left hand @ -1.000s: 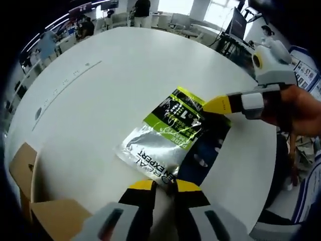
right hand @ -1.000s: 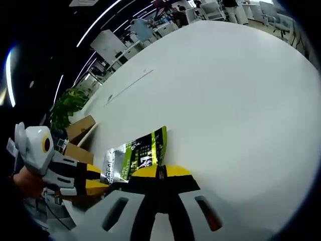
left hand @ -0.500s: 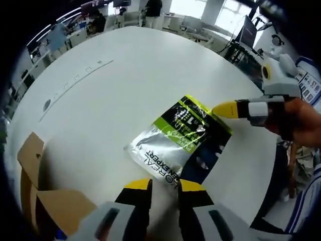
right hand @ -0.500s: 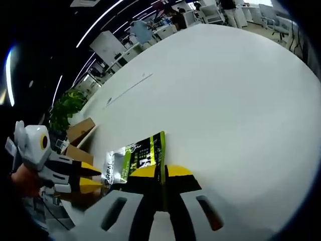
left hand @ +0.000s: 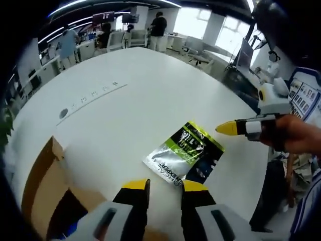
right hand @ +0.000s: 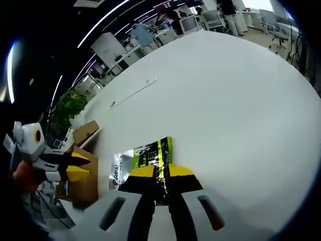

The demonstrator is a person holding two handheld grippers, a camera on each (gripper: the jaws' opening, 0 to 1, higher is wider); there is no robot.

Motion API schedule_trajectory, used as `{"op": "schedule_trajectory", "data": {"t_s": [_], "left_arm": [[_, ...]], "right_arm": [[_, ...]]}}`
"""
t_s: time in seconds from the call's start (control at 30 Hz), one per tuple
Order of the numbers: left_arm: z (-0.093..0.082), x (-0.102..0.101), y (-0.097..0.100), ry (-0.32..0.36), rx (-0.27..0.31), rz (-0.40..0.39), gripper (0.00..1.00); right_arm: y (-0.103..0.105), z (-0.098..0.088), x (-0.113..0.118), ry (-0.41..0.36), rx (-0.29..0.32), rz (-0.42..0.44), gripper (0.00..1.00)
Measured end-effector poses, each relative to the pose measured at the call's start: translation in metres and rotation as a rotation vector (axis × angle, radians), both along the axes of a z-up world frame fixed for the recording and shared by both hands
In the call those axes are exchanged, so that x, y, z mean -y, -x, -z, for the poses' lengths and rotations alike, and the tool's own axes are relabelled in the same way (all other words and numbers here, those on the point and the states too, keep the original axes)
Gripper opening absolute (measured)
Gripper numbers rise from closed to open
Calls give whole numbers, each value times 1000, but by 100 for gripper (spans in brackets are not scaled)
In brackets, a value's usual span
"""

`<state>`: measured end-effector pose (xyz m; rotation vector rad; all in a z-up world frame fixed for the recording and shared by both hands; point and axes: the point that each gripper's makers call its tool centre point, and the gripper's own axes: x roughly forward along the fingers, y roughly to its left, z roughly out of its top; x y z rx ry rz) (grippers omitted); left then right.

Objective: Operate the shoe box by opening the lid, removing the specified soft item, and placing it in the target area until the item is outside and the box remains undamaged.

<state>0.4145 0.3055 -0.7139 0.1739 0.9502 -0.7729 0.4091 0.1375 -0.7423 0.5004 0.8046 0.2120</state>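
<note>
Lying flat on the white table [left hand: 150, 90], green-and-silver pouch [left hand: 184, 153], outside cardboard box [left hand: 42, 186]

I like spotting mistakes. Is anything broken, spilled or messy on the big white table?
Nothing stands out. The packet lies flat on the table, unspilled, and the cardboard box looks open but not torn.

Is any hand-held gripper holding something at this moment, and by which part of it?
Nothing is held. The pouch lies flat on the table, apart from both the left hand-held gripper and the right hand-held gripper.
</note>
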Motion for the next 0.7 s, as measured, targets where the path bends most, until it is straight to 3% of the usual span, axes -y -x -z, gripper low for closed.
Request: {"op": "schedule_trajectory", "data": {"t_s": [0.3, 0.5, 0.57, 0.7], "left_arm": [[-19, -50, -6, 61, 42, -104, 24], [-30, -80, -6, 119, 82, -140, 24], [-39, -88, -6, 166, 112, -149, 25], [-53, -107, -5, 196, 167, -157, 25]], "right_arm": [[-2, -21, -34, -12, 30, -23, 7], [-8, -35, -77, -25, 53, -81, 8], [-11, -38, -90, -32, 60, -97, 8], [-16, -47, -120, -42, 80, -147, 8]]}}
